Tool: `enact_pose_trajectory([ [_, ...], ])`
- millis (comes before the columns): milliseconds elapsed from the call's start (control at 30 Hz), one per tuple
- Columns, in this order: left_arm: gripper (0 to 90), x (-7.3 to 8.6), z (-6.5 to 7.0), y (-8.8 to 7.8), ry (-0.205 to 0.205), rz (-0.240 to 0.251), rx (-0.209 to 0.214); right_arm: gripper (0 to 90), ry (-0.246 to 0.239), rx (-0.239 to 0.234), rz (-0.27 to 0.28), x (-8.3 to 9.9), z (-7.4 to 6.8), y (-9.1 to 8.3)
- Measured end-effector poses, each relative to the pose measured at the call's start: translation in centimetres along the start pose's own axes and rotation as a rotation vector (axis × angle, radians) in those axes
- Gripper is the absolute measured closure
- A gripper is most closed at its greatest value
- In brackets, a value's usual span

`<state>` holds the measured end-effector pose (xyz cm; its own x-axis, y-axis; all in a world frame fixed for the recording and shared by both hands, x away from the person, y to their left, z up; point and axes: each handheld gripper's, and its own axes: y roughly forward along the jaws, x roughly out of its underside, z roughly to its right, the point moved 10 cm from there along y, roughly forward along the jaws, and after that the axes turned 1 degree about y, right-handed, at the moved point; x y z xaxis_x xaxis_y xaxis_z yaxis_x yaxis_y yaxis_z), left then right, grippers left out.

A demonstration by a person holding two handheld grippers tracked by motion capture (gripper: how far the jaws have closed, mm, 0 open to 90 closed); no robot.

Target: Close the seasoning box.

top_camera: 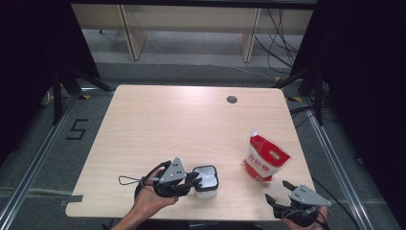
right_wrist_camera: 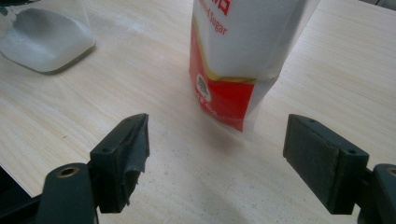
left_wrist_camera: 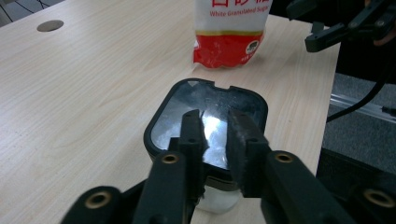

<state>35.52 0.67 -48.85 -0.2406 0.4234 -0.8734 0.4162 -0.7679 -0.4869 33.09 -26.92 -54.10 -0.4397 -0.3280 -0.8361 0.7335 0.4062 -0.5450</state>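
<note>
A small clear container with a black lid (top_camera: 206, 181) holds white granules and stands near the table's front edge. My left gripper (top_camera: 195, 179) reaches it from the left. In the left gripper view its jaws (left_wrist_camera: 215, 123) stand a narrow gap apart just over the lid (left_wrist_camera: 215, 100), with nothing between them. A red and white bag of sugar (top_camera: 265, 158) stands upright to the right. My right gripper (top_camera: 277, 190) is at the front right corner, open wide and pointing at the bag (right_wrist_camera: 243, 56) from a short way off, nothing held. The container (right_wrist_camera: 44, 37) appears at the upper left of the right gripper view.
The light wooden table (top_camera: 167, 124) has a round cable hole (top_camera: 232, 99) near its far edge. Beyond the bag (left_wrist_camera: 231, 28), the left gripper view shows the right gripper (left_wrist_camera: 327, 32) over the table's edge. Dark floor, rails and cables surround the table.
</note>
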Motion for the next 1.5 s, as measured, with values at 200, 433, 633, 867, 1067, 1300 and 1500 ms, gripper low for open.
enact_pose_trajectory([
  [200,56.3,0.6,-0.5,-1.3,-0.025,0.012,-0.016,23.3,0.029,-0.008,-0.017,0.2,-0.3,-0.1],
  [433,46.4,2.4,-1.7,-2.8,-0.043,-0.008,-0.046,23.2,0.006,-0.001,-0.001,0.0,-0.1,0.0],
  [633,42.6,3.7,-2.1,-3.3,-0.091,-0.008,-0.061,23.2,-0.018,-0.006,0.006,-0.1,0.0,0.1],
  [867,38.8,5.4,-2.3,-4.1,-0.128,-0.007,-0.046,23.1,0.011,-0.017,-0.016,0.1,-0.3,0.0],
  [1067,37.3,6.6,-2.6,-4.5,-0.148,-0.011,-0.08,21.5,-0.015,-0.048,-0.002,-0.1,-0.8,0.2],
  [1300,27.1,8.1,-2.5,-4.8,-0.132,-0.043,-0.08,17.5,-0.01,-0.047,0.011,-0.3,-0.8,0.2],
  [1500,18.9,9.3,-2.2,-5.1,-0.132,-0.083,-0.092,17.1,0.009,-0.045,0.001,-0.2,-0.9,0.1],
])
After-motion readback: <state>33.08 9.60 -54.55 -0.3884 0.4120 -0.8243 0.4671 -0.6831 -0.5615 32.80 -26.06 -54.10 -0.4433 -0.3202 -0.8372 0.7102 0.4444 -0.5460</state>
